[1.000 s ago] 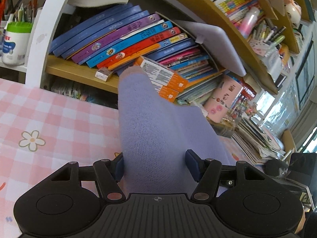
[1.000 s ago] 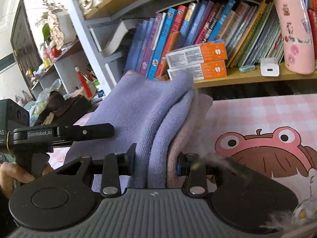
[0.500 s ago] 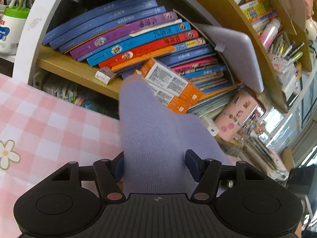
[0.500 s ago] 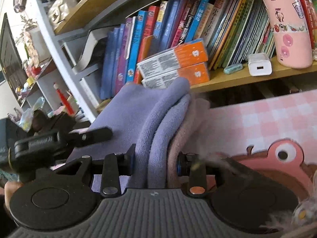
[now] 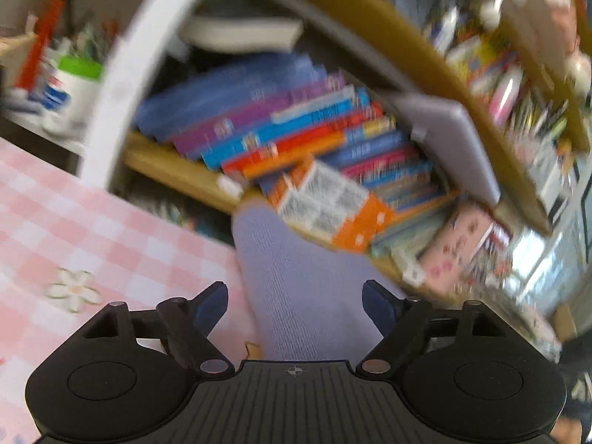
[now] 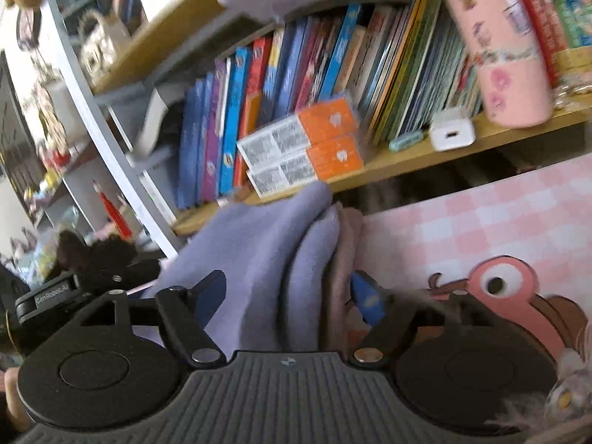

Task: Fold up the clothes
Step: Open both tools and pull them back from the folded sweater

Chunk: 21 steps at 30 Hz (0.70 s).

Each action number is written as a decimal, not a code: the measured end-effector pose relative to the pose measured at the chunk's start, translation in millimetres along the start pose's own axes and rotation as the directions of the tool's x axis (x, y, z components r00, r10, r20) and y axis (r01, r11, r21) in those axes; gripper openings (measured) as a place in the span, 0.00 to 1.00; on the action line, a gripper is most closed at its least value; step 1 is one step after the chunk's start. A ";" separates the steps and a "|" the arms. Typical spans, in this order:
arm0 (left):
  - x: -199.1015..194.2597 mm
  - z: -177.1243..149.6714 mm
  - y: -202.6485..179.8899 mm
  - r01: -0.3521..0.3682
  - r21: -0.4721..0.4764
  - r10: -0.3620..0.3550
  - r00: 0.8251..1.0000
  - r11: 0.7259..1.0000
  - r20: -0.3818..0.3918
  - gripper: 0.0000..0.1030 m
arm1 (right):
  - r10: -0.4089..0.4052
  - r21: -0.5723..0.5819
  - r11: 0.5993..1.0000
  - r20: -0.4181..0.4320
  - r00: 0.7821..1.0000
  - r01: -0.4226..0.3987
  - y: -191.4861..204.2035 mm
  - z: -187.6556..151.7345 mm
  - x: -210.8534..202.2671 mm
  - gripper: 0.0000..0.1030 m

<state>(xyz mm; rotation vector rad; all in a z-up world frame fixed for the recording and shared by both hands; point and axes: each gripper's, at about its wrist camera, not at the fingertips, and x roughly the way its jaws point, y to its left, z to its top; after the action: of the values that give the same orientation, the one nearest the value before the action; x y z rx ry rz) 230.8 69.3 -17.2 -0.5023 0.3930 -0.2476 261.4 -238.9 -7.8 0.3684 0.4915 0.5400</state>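
A lavender knit garment (image 5: 303, 288) runs up between the fingers of my left gripper (image 5: 296, 303); the jaws stand spread with gaps to the cloth on both sides. In the right wrist view the same garment (image 6: 266, 259), folded in thick layers with a pinkish layer on its right, sits between the fingers of my right gripper (image 6: 288, 296), whose jaws are also spread apart. The garment's lower part is hidden behind both gripper bodies. The left gripper's body (image 6: 48, 292) shows at the left of the right wrist view.
A pink checked tablecloth (image 5: 74, 229) with a cartoon print (image 6: 499, 296) covers the table. Right behind it stands a bookshelf with leaning books (image 5: 296, 137), orange boxes (image 6: 303, 151), a pink cup (image 6: 495, 48), a white charger (image 6: 451, 135) and a white upright post (image 5: 122, 85).
Both grippers have opened: the jaws were pressed on the garment and now stand wider apart. Both views have shifted and blurred, and the garment sits lower against the shelf.
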 end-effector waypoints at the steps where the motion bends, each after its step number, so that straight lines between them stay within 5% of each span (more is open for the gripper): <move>1: -9.1 -0.5 -0.4 -0.003 -0.014 0.003 1.000 1.000 0.029 0.81 | -0.014 -0.011 1.000 0.024 1.000 0.014 3.5 -1.5 -11.1 0.73; 5: -39.9 -12.9 -13.2 -0.036 -0.002 0.036 0.997 0.999 0.068 0.84 | -0.057 -0.066 0.996 0.101 0.993 0.064 19.7 -10.2 -47.9 0.75; 12: -88.5 -40.2 -52.9 -0.107 0.155 0.087 0.987 0.982 0.134 0.89 | -0.091 -0.171 0.979 0.116 0.989 0.110 54.6 -39.5 -89.7 0.76; 21: -132.2 -68.0 -81.0 -0.220 0.243 0.185 0.970 0.945 0.157 0.93 | -0.115 -0.305 0.938 0.172 0.978 0.164 96.4 -79.9 -134.5 0.83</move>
<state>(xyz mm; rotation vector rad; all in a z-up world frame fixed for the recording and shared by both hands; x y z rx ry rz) 72.7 15.0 9.6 -0.2160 0.2747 -0.0632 80.1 -222.1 16.7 0.0631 0.2738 0.4396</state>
